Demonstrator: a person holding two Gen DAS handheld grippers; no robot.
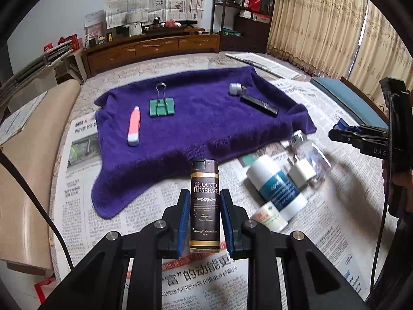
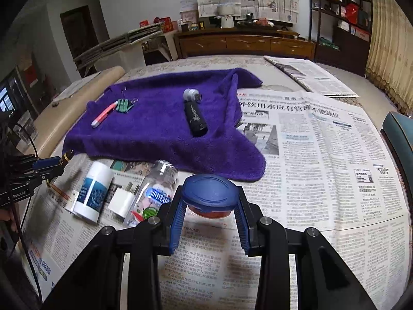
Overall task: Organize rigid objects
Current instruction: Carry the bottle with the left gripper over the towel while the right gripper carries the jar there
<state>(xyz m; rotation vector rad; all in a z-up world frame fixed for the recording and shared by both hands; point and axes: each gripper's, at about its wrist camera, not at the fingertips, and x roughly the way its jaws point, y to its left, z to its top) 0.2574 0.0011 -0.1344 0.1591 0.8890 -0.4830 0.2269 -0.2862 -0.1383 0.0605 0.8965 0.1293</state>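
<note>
Fingers (image 1: pixel 183 222) of my left gripper (image 1: pixel 205 219) pinch a dark brown lighter (image 1: pixel 205 201) marked "Grand Reserve", upright between the blue pads, above the newspaper (image 1: pixel 108 206) just off the near edge of the purple towel (image 1: pixel 196 129). Right gripper (image 2: pixel 210 206) is clamped on a small red jar with a blue lid (image 2: pixel 207 190), pads against its sides, held clear of the paper near the towel's near right corner. On the towel I see a pink-and-white knife (image 1: pixel 134 126) at the left, a green binder clip (image 1: pixel 162 106) just beside it, and toward the far right a grey cap (image 1: pixel 235 88) touching a black stick (image 1: pixel 259 105). On the newspaper off the towel's near edge lie a white bottle with a blue label (image 1: pixel 277 186), a white plug (image 1: pixel 302 174), a clear bottle (image 1: pixel 309 155) on its side, and a small white roll (image 1: pixel 269 218), all close together. Right-side items are motion-blurred in the left view.
</note>
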